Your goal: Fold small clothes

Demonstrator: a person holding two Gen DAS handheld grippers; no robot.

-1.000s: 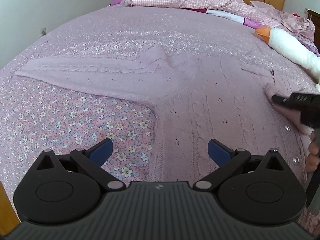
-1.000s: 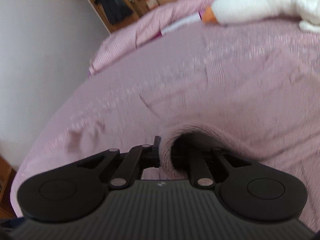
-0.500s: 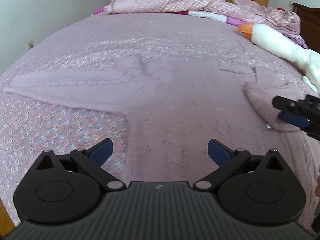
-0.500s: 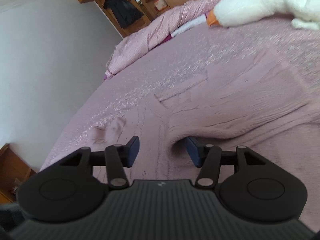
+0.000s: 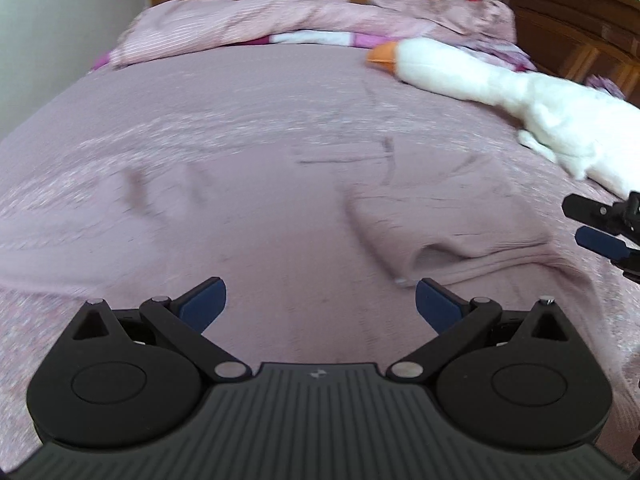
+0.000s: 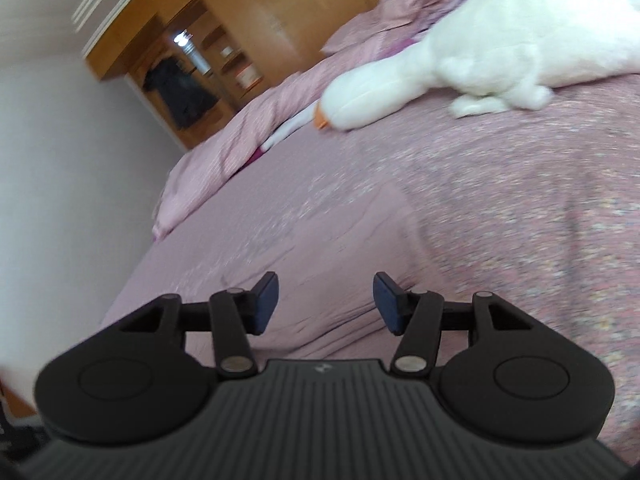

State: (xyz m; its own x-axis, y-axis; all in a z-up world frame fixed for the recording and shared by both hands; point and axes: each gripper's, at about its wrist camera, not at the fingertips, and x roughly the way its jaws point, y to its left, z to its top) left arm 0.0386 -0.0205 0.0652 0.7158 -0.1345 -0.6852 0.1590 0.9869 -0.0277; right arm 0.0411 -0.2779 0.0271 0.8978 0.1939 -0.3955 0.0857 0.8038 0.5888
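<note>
Both my claws are hanging spread wide and empty: the left gripper (image 5: 320, 300) over the pink sweater (image 5: 304, 240) lying flat on the bed (image 5: 240, 92), the right gripper (image 6: 325, 300) beside its folded-in sleeve (image 5: 448, 220), judging the next fold.

Counted on the bed

One pink knitted garment (image 5: 440, 216), one white plush goose (image 5: 500, 84), one bunched pink quilt (image 5: 280, 16), one wooden headboard (image 5: 576, 28), one wooden wardrobe (image 6: 256, 36), two grippers: left (image 5: 320, 300), right (image 6: 325, 301).
</note>
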